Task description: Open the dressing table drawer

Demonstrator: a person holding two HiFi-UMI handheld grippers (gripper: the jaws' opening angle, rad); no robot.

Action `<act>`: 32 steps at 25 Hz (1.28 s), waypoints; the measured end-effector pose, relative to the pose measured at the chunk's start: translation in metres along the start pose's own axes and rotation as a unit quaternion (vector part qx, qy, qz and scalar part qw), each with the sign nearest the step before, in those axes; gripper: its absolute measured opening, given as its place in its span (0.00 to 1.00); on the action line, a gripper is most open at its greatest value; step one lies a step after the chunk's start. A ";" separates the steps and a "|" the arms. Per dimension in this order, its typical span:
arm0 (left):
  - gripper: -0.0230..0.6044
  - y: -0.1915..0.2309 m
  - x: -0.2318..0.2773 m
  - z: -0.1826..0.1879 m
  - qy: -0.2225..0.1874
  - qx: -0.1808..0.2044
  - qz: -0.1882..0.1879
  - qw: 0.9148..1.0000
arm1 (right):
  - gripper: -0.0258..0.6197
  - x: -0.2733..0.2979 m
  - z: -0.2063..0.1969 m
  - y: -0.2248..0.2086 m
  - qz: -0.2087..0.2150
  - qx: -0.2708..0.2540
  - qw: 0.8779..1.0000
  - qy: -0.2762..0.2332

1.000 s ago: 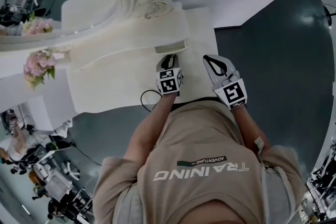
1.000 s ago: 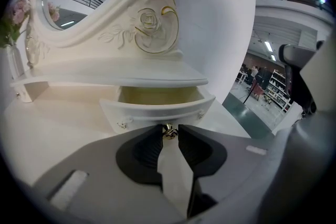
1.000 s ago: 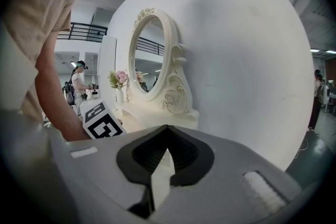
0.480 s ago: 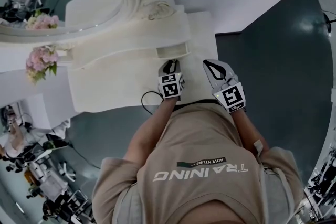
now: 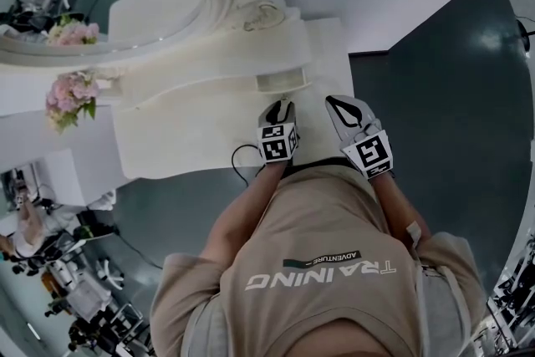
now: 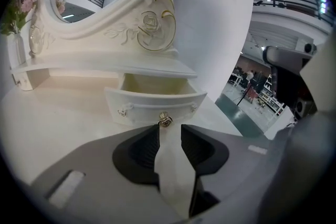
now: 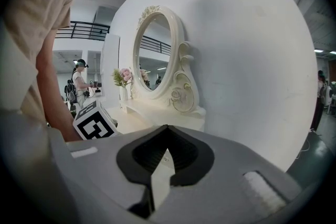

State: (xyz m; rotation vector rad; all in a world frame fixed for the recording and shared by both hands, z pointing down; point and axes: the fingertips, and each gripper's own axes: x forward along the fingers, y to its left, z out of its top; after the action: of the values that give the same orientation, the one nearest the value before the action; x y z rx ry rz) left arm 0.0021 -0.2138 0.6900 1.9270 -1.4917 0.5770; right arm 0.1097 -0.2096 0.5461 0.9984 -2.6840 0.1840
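Our left gripper (image 6: 169, 126) has its jaws spread, and they have just been opening; the small gilt knob (image 6: 165, 119) sits just ahead of the tips, in line with the gap and a shade toward the left jaw, with neither pad pressing on it. The drawer (image 6: 155, 107) lies straight ahead of this tool and slightly above its tips; its front runs crosswise to the jaws, and its line of travel runs back along them toward us. It already stands pulled out from under the shelf of the dressing table (image 6: 63, 113), so we judge the opening done or nearly so; what we can see of its inside looks bare, though the front hides the floor of it. Our right gripper (image 7: 167, 128) has its jaws pressed together on nothing; it hangs off to the right of the drawer, farther from the knob than the left.
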 end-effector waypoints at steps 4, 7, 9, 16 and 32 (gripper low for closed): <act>0.23 0.005 -0.007 -0.005 0.011 0.004 -0.007 1.000 | 0.04 0.005 0.004 0.008 0.002 0.002 1.000 0.003; 0.22 0.009 -0.016 -0.003 0.013 0.022 -0.019 0.999 | 0.04 0.009 0.007 0.013 0.002 0.002 1.000 0.007; 0.17 0.013 -0.024 0.001 0.010 0.033 -0.027 0.999 | 0.04 0.011 0.010 0.016 0.002 0.003 1.000 0.008; 0.07 0.026 -0.049 0.022 -0.010 0.050 -0.047 0.998 | 0.04 0.019 0.025 0.024 -0.002 0.001 1.000 0.010; 0.07 0.031 -0.126 0.137 -0.120 0.097 -0.091 0.984 | 0.04 0.040 0.077 0.030 -0.006 -0.025 1.000 -0.010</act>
State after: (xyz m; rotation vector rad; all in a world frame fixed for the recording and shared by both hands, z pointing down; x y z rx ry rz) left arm -0.0662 -0.2284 0.5145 2.3246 -1.4238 0.4318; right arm 0.0449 -0.2285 0.4840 1.0051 -2.6871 0.1033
